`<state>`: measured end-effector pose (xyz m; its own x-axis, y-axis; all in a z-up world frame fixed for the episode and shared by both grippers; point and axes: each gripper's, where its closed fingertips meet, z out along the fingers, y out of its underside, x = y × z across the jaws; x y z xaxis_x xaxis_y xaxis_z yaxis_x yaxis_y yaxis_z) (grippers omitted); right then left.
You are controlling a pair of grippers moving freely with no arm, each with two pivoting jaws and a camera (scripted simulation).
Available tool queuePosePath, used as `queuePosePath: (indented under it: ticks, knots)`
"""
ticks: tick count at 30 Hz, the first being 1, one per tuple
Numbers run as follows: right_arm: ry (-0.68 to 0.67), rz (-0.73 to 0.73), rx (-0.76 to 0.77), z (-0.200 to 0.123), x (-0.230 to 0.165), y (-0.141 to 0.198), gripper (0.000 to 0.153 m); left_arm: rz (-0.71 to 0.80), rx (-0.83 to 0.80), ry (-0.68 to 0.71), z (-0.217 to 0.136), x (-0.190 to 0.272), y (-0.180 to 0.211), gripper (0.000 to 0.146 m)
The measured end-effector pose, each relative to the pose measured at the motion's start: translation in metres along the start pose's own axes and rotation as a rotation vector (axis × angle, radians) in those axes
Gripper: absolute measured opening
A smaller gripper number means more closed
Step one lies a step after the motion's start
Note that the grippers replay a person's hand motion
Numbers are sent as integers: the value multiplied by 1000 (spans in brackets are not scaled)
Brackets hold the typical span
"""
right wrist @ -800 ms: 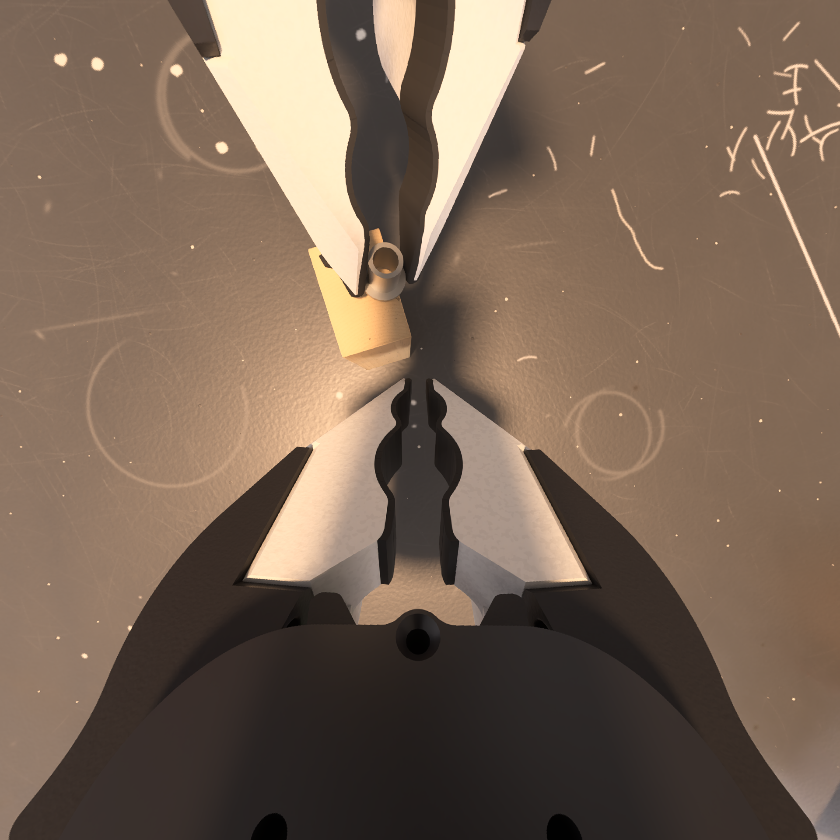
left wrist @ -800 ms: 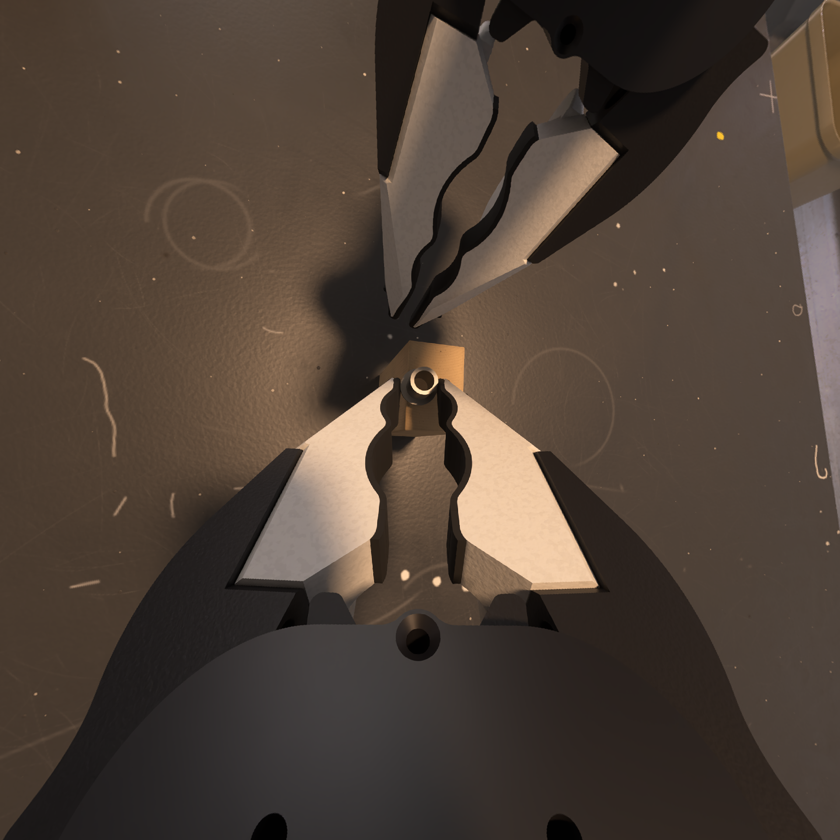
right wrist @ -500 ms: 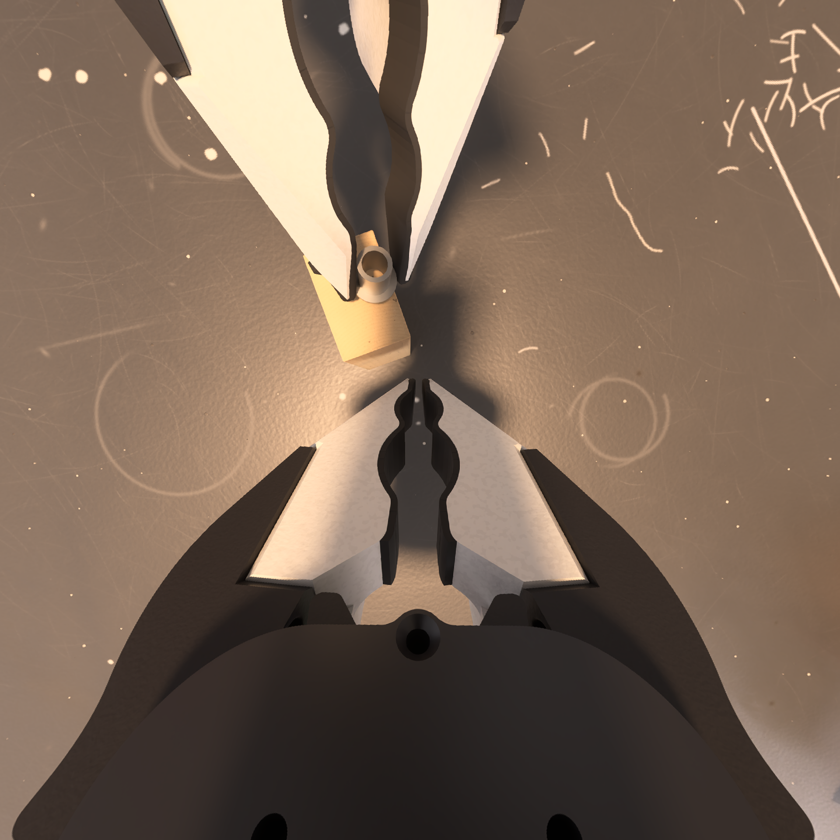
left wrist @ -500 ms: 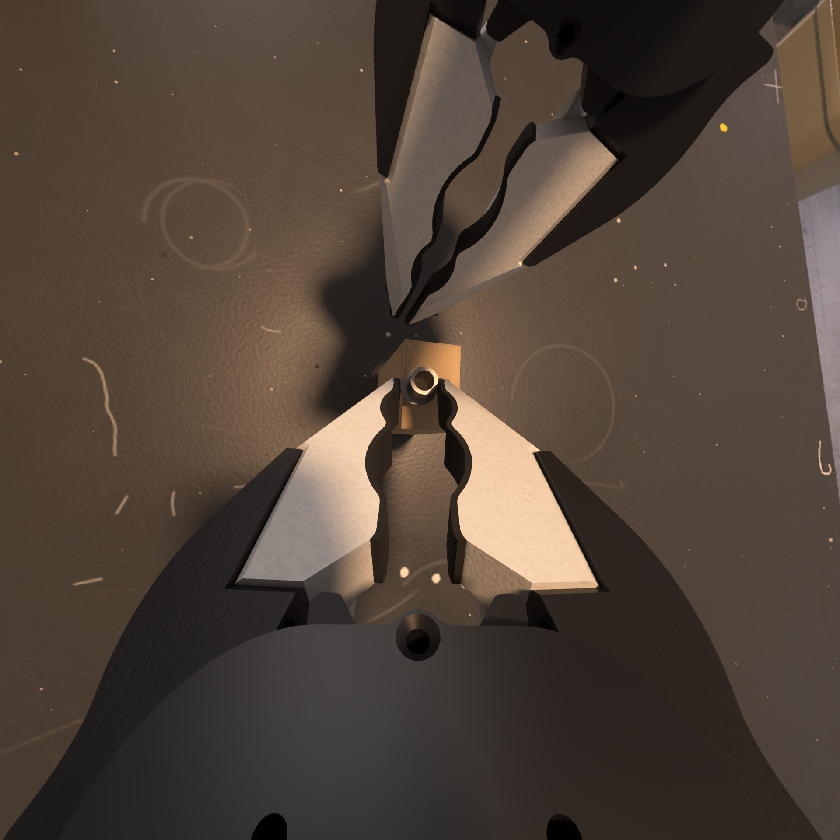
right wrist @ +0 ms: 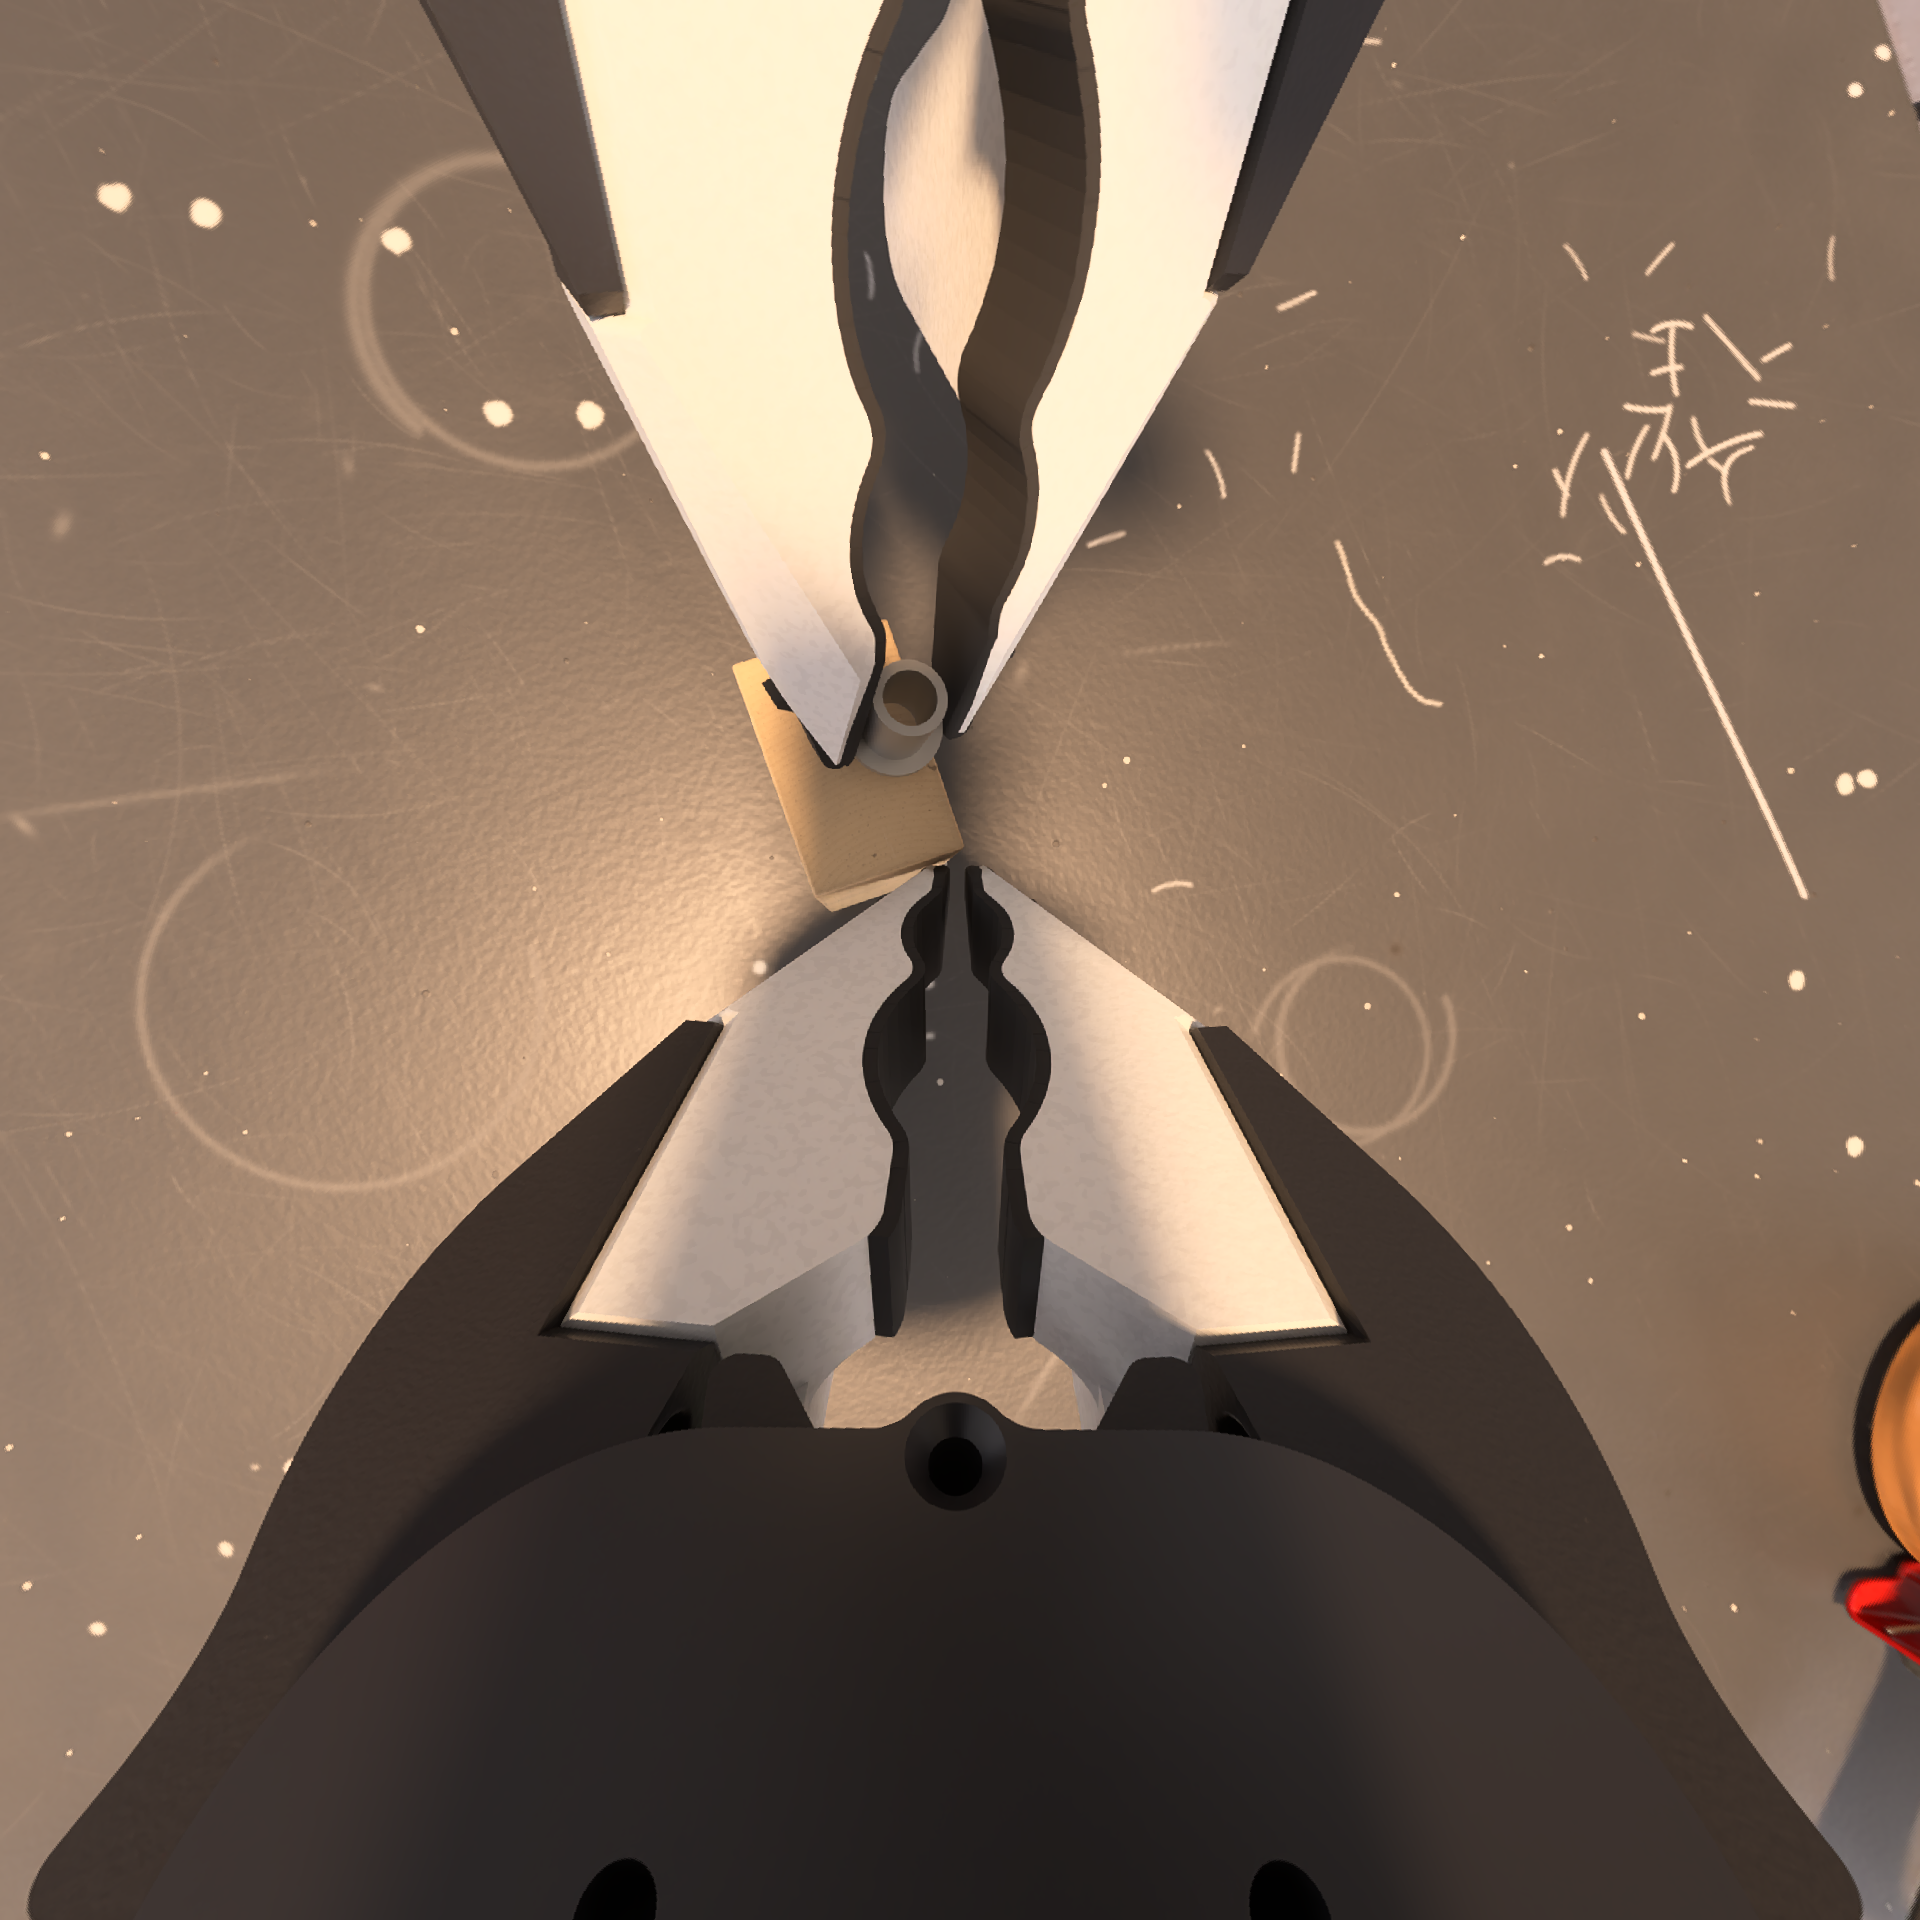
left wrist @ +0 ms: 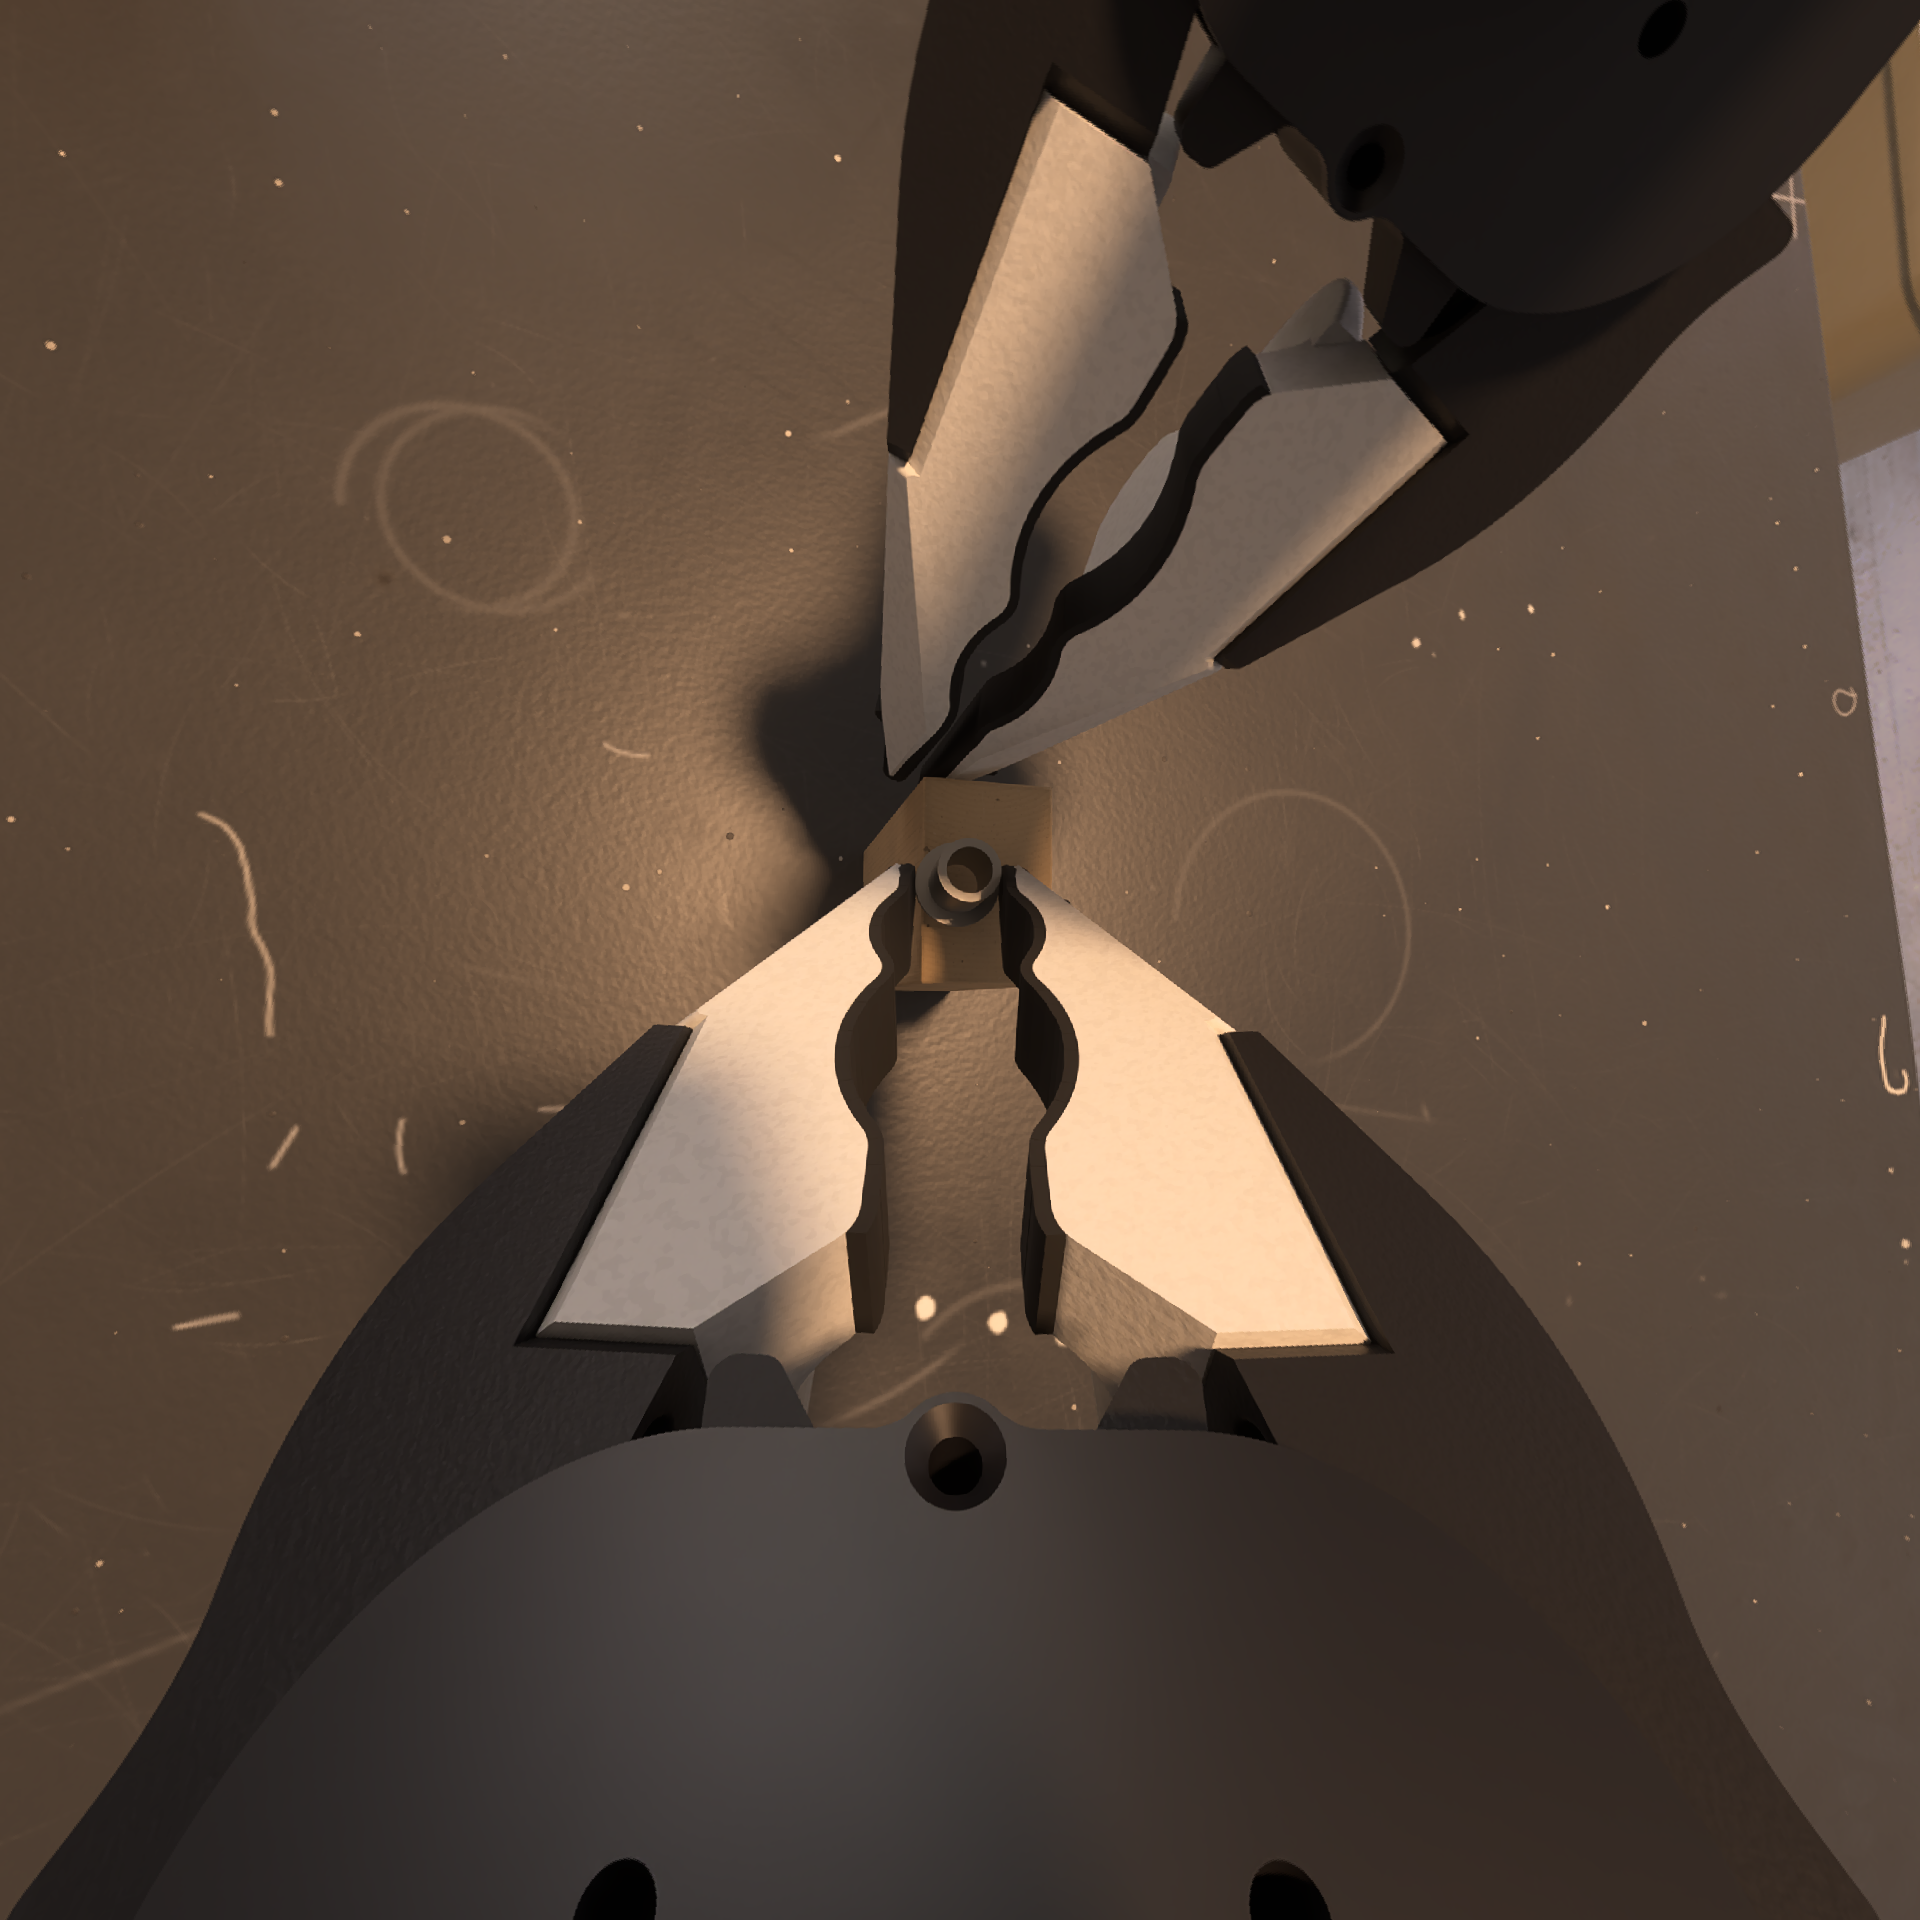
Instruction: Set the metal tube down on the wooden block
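A small metal tube (left wrist: pixel 968 871) with a flanged base stands upright on a small wooden block (left wrist: pixel 977 814) on the brown table. My left gripper (left wrist: pixel 958 883) is shut on the tube, one fingertip on each side. The right wrist view shows the same: the tube (right wrist: pixel 910 712) sits between the left gripper's fingers (right wrist: pixel 821 675), over the far end of the block (right wrist: pixel 873 831). My right gripper (right wrist: pixel 956 881) is shut and empty, its tips at the block's near corner. It also shows in the left wrist view (left wrist: pixel 920 764), just behind the block.
The scratched brown tabletop (left wrist: pixel 468 935) lies all around the block. A tan object (left wrist: pixel 1870 260) and a pale strip (left wrist: pixel 1881 644) sit at the right edge of the left wrist view. A round orange thing (right wrist: pixel 1896 1444) and a red thing (right wrist: pixel 1893 1636) sit at the right edge of the right wrist view.
My right gripper has moved closer to the block, so its shut tips now reach the block's corner. The left gripper, tube and block have stayed put.
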<state>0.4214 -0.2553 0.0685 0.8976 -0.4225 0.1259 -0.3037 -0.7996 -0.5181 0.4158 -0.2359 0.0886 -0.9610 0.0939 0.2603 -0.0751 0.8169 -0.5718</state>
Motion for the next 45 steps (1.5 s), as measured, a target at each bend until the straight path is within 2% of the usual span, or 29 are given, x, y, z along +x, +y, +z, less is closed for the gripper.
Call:
queuePosePath:
  ticks: [4,7,9,11,15,19,25,34,36,38,45]
  knots:
    - [-1,-13,-13,0,-3,1,3,4,-7,10,0,2,0,16]
    - [26,-36,35,-2,0,-3,4,7,0,10,-1,3,0,16]
    - [50,-18,38,-6,5,-2,18,11,3,18,-1,4,0,16]
    - [19,-13,78,-10,4,-6,22,12,-1,15,0,4,-1,16]
    - [-14,-37,117,-13,2,-11,22,11,-1,21,0,4,0,16]
    - [-10,-99,84,-7,2,-10,20,16,-2,19,1,5,0,16]
    - [-55,-121,77,-3,-4,-10,3,21,-10,12,1,4,0,16]
    - [-69,-78,74,-4,-6,-9,3,27,-13,11,2,6,-1,16]
    - [-49,-50,90,-8,-1,-9,16,24,-10,14,2,6,-1,16]
    - [-65,-38,86,-11,0,-6,20,22,-11,12,2,6,-1,16]
    - [-65,-42,-9,0,-3,6,13,21,-25,3,3,4,1,16]
